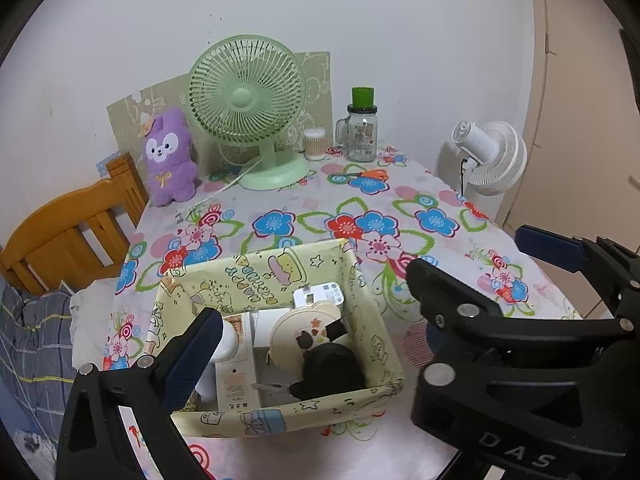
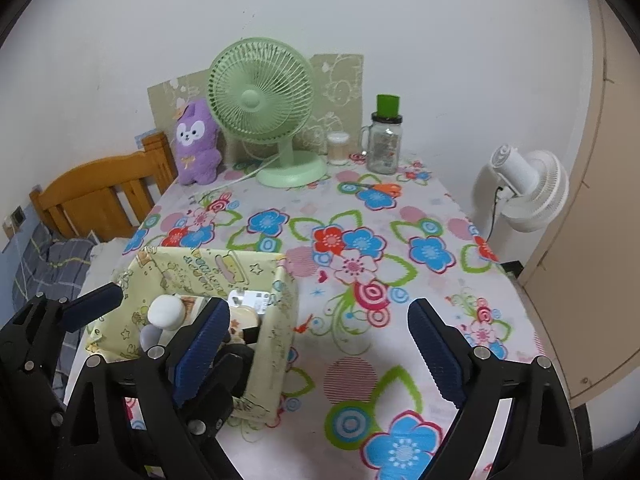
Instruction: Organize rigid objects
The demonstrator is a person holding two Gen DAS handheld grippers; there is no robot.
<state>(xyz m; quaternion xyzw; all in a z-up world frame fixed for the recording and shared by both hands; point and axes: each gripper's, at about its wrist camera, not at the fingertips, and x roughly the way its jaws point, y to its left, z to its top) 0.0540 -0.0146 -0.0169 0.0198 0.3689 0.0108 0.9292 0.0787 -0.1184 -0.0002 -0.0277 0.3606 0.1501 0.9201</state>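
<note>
A yellow cartoon-print fabric box (image 1: 280, 276) stands on the flowered tablecloth near the front. In it are a white charger (image 1: 320, 294), a cream round compact (image 1: 304, 328), a black round object (image 1: 332, 372) and a white bottle (image 1: 236, 364). My left gripper (image 1: 312, 344) hovers over the box, open and holding nothing; its right finger is mostly hidden behind the other gripper. My right gripper (image 2: 320, 352) is open just right of the box (image 2: 276, 320), with only tablecloth between its pads. Orange-handled scissors (image 2: 384, 189) lie far back on the table.
At the back stand a green desk fan (image 1: 248, 100), a purple plush (image 1: 170, 156), a cotton swab tub (image 1: 315, 144) and a glass jar with a green lid (image 1: 362, 132). A white fan (image 1: 492, 156) stands off the right edge. A wooden headboard (image 1: 60, 232) and bedding are at the left.
</note>
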